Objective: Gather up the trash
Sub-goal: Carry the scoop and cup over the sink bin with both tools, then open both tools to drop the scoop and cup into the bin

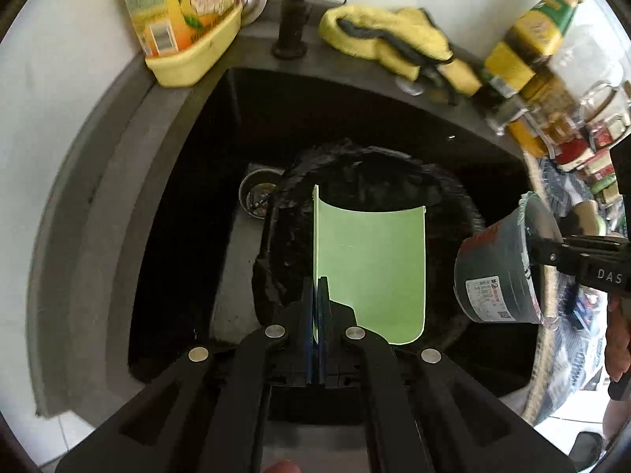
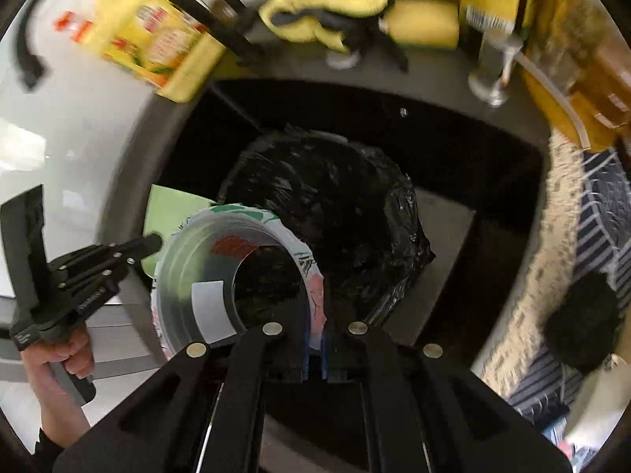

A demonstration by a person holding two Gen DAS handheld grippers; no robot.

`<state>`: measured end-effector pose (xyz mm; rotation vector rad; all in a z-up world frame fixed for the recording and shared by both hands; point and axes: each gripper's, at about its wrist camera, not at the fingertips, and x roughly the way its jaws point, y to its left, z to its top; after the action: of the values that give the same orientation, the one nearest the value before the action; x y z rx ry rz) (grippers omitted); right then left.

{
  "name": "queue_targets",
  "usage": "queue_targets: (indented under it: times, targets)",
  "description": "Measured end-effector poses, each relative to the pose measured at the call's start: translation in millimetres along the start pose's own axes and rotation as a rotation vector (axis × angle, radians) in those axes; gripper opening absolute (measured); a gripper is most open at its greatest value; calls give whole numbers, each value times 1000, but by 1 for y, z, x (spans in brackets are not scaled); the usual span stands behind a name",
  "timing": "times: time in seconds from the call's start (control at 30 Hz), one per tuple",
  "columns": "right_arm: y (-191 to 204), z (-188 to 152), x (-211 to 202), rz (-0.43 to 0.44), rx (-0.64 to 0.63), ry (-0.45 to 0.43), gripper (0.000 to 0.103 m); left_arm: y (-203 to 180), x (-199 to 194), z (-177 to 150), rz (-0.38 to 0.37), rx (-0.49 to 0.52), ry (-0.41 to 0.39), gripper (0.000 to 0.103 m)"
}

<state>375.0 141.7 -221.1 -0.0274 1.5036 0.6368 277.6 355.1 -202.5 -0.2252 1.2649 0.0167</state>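
Note:
My left gripper (image 1: 316,295) is shut on the edge of a light green card (image 1: 370,268) and holds it over a black trash bag (image 1: 355,173) that sits in the dark sink (image 1: 189,165). My right gripper (image 2: 315,315) is shut on the rim of an empty clear plastic tub (image 2: 221,276) with a printed label, tilted on its side above the bag (image 2: 335,205). In the left wrist view the tub (image 1: 497,268) hangs at the right, held by the right gripper (image 1: 532,252). In the right wrist view the left gripper (image 2: 155,241) and the green card (image 2: 173,209) show at the left.
A yellow tray with a detergent bag (image 1: 185,12), a black faucet (image 1: 295,8), a yellow cloth (image 1: 386,35) and a sponge stand behind the sink. Bottles and jars (image 1: 540,39) crowd the right counter. The sink drain (image 1: 256,193) lies left of the bag. A patterned rug (image 2: 603,205) lies on the right.

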Motion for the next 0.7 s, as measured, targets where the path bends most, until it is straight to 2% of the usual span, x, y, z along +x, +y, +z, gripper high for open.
queue_targets:
  times: [0.27, 0.33, 0.37, 0.4, 0.43, 0.47, 0.5, 0.7]
  targets:
    - [-10, 8, 50, -65, 37, 63, 5, 7, 50, 9, -19, 54, 45, 1]
    - [-10, 7, 53, -71, 44, 66, 5, 8, 57, 10, -18, 63, 57, 5]
    - [-11, 7, 55, -72, 52, 70, 10, 7, 59, 10, -15, 68, 65, 6]
    - [-11, 7, 56, -81, 57, 75, 29, 6, 61, 10, -12, 76, 79, 13]
    - [-10, 7, 56, -88, 61, 74, 39, 6, 64, 10, -10, 82, 86, 29]
    - [-11, 7, 55, -84, 69, 62, 45, 5, 63, 11, -16, 78, 81, 37]
    - [-10, 7, 55, -80, 72, 63, 45, 6, 63, 11, -24, 70, 81, 46]
    - [-6, 9, 51, -72, 70, 46, 45, 5, 55, 15, -20, 79, 71, 46]
